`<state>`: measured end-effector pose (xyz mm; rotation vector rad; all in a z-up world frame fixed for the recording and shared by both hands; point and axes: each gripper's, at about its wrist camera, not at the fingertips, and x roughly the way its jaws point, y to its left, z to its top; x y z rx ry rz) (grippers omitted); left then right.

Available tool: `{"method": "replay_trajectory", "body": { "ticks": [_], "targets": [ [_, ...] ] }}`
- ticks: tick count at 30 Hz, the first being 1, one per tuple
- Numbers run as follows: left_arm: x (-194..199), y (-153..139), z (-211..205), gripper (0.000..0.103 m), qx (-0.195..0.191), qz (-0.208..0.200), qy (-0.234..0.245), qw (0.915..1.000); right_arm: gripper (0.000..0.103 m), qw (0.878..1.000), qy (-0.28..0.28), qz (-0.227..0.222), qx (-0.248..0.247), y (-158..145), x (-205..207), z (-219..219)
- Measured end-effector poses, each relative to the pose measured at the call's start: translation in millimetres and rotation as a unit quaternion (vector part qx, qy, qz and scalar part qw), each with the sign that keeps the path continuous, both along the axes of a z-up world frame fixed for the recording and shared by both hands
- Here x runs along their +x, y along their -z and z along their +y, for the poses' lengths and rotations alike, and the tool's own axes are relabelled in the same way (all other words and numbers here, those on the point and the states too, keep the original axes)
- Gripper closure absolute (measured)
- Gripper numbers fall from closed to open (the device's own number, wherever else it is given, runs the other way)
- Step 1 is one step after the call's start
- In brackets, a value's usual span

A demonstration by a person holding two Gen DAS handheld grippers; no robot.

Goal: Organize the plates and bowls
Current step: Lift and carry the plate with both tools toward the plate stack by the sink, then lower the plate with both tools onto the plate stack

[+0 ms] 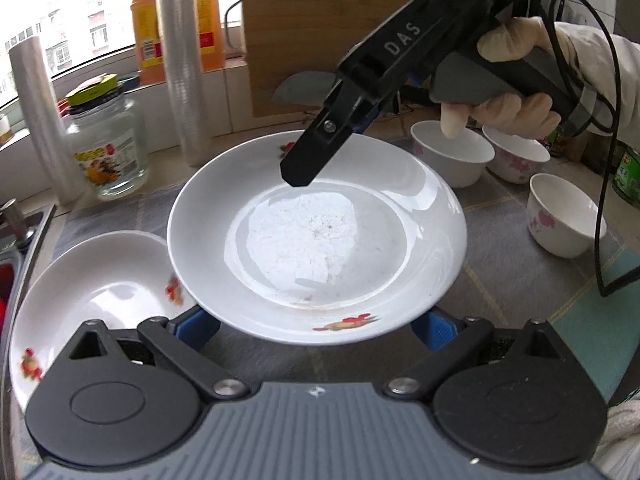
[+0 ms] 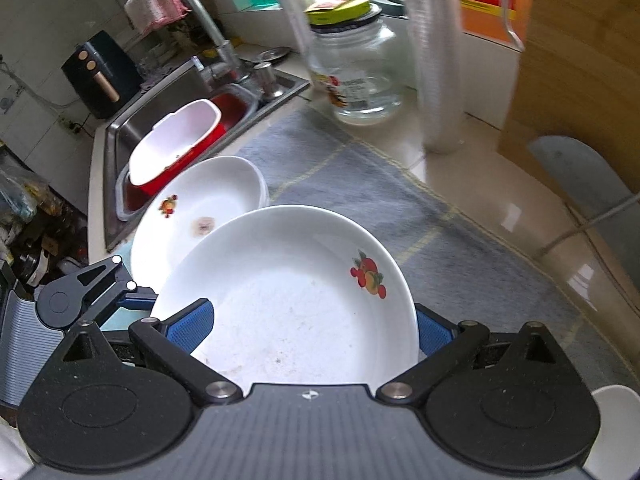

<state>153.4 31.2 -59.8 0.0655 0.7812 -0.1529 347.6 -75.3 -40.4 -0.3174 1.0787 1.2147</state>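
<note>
A white plate (image 1: 320, 240) (image 2: 288, 312) with fruit decals hangs tilted above the grey mat, carried between both grippers. My left gripper (image 1: 320, 330) has its jaws wide, and the blue pads (image 1: 440, 332) meet the underside of the plate's near rim on both sides. My right gripper (image 1: 328, 152) (image 2: 312, 328) takes the far rim: one pad (image 2: 188, 328) lies on the plate's inside, the other sits behind the rim. A second decal plate (image 1: 100, 292) (image 2: 200, 200) rests on the mat, partly under the lifted one. Three small white bowls (image 1: 452, 152) stand at the right.
A glass jar (image 1: 108, 144) (image 2: 356, 72), a tall stack of clear cups (image 1: 180, 60), an orange bottle (image 1: 148, 32) and a wooden board (image 1: 312, 20) line the back. The sink (image 2: 120, 140), holding a white and red basin (image 2: 176, 140), lies past the second plate. A black cable (image 1: 604, 200) hangs over the bowls.
</note>
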Motion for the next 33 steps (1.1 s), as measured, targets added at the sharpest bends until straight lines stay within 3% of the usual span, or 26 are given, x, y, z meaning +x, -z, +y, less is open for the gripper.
{"method": "replay_trajectory", "body": {
  "ticks": [16,33],
  "targets": [
    [-48,-12,55,0.003,0.000,-0.009,-0.043,0.9990,0.000,0.999,-0.040,-0.009,-0.001,-7,-43,73],
    [-61,-5,110,0.003,-0.003,-0.003,-0.055,0.9985,0.000,0.998,-0.055,-0.007,-0.005,1,-57,137]
  ]
}}
